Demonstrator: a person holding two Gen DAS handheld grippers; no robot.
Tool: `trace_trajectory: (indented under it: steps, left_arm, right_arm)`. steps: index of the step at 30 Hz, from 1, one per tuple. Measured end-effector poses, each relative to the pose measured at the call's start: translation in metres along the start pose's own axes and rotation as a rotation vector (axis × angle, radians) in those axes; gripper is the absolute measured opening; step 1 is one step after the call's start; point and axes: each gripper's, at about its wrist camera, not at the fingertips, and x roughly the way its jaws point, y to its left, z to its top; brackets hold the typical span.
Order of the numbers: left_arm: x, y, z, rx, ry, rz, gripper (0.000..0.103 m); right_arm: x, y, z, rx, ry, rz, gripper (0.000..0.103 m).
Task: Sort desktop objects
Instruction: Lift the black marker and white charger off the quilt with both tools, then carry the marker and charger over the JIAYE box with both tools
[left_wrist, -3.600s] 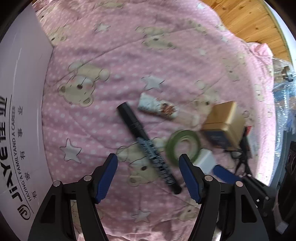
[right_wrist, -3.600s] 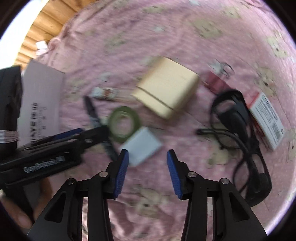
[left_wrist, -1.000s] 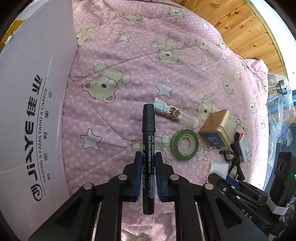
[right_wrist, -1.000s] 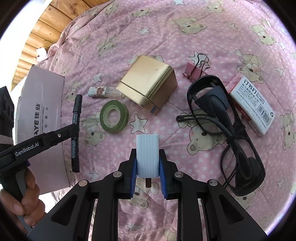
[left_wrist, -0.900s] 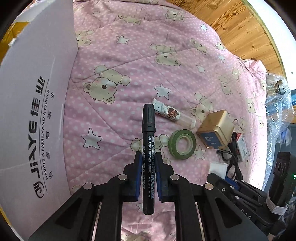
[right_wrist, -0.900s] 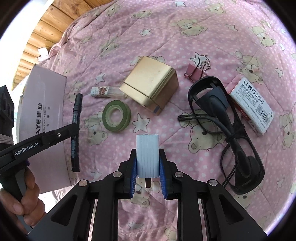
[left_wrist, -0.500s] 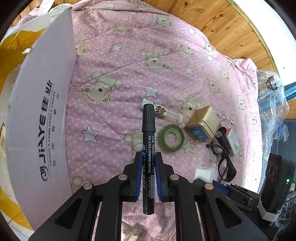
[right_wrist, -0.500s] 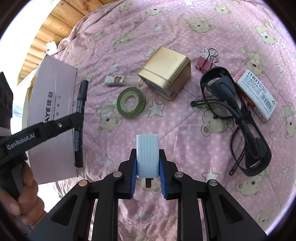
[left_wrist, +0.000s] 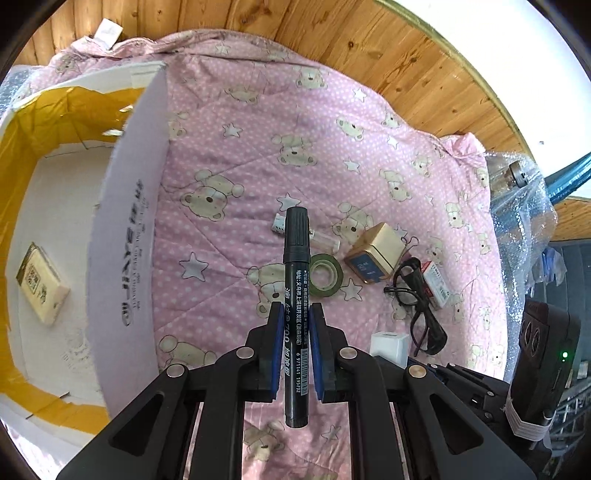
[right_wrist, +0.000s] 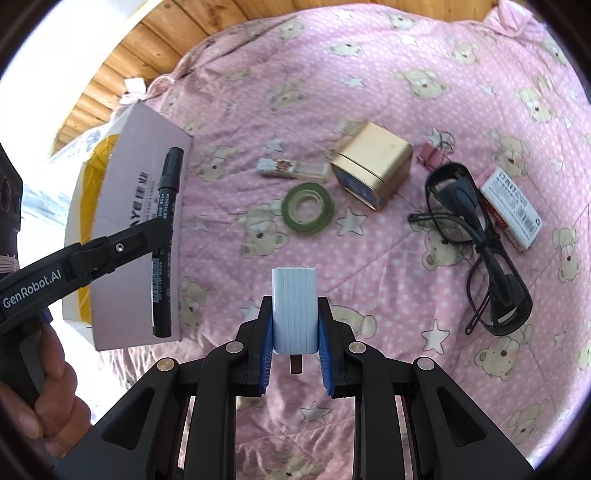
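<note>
Right now my left gripper (left_wrist: 296, 354) is clamped on a black marker (left_wrist: 296, 291), which sticks out forward along the fingers with its cap end away from me. My right gripper (right_wrist: 295, 334) is closed around a small white ribbed block (right_wrist: 294, 310) with a dark pin showing under it. Both are held up above a pink quilt (right_wrist: 388, 48) printed with bears and stars.

From the left wrist view I see an open cardboard box (left_wrist: 122, 236) to the left of the marker, with yellow tape along its inner edges and a small tan packet (left_wrist: 41, 284) lying on its floor. From the right wrist view the marker hangs in front of the box's outer wall, and a hand (right_wrist: 48, 402) grips the left tool's handle at the lower left.

On the quilt, well apart from both grippers, lie a green tape roll (right_wrist: 308, 208), a small printed tube (right_wrist: 291, 168) just beyond it, and a gold tin (right_wrist: 373, 170) to the tube's right. A pink binder clip (right_wrist: 434, 155) sits beside the tin. Further right, black glasses (right_wrist: 476, 247) rest next to a white and red staples box (right_wrist: 511, 206); I cannot tell whether they touch.

A bubble-wrapped bundle (left_wrist: 521, 206) sits past the quilt's right edge in the left view.
</note>
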Motion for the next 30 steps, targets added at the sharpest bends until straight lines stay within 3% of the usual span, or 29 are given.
trace_trajectory:
  steps: [14,30]
  left_arm:
    - [-0.054,0.021,-0.013,-0.068,-0.115,-0.029,0.014]
    - [-0.113,0.075,-0.021,-0.207,-0.248,-0.034,0.014]
  right_arm:
    - [-0.027,0.066,0.010,-0.156,-0.043,0.012,0.022]
    - [-0.043,0.149,0.018,-0.339,-0.065,0.064,0.022]
